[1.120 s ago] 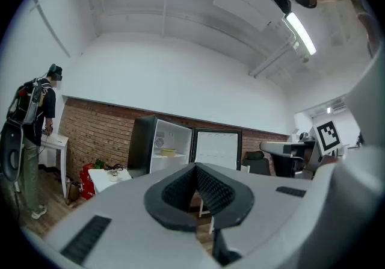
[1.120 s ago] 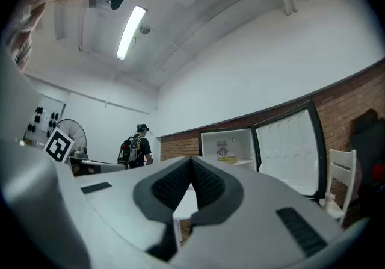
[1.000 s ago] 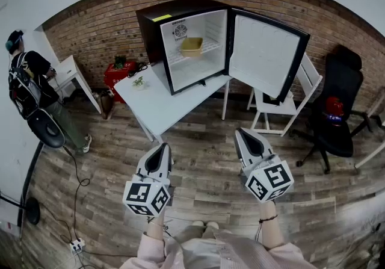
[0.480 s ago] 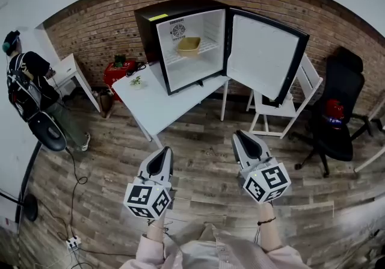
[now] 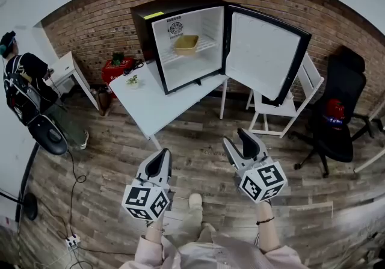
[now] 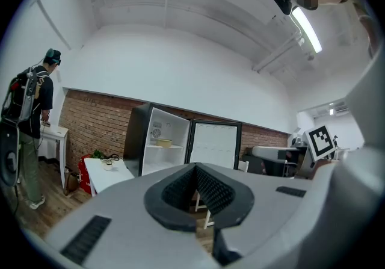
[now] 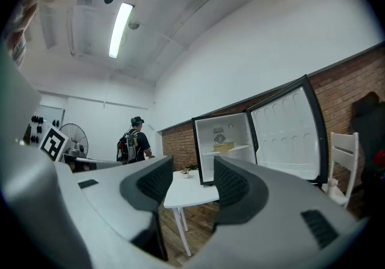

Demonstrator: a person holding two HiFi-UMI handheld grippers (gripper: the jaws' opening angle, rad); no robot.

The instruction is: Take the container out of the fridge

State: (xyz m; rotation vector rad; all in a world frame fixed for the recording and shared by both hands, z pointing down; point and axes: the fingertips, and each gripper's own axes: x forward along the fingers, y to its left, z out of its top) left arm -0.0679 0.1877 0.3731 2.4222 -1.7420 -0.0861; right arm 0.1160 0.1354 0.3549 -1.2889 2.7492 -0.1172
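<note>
Two grippers hover low over the wooden floor [image 5: 198,141], held out from the person's forearms and pointing forward toward the table. The left gripper [image 5: 163,154] has its jaws pressed together with nothing in them. The right gripper [image 5: 236,140] sits slightly farther forward, its jaws opening and the gap between them empty. Beyond them stands a white table [image 5: 157,102], and on its far end a black fridge [image 5: 174,5] with its door [image 5: 264,51] swung wide to the right. The container [image 5: 186,44], apparently a shallow yellowish tub, rests on the upper shelf [image 5: 206,46] inside, well apart from both grippers.
</note>
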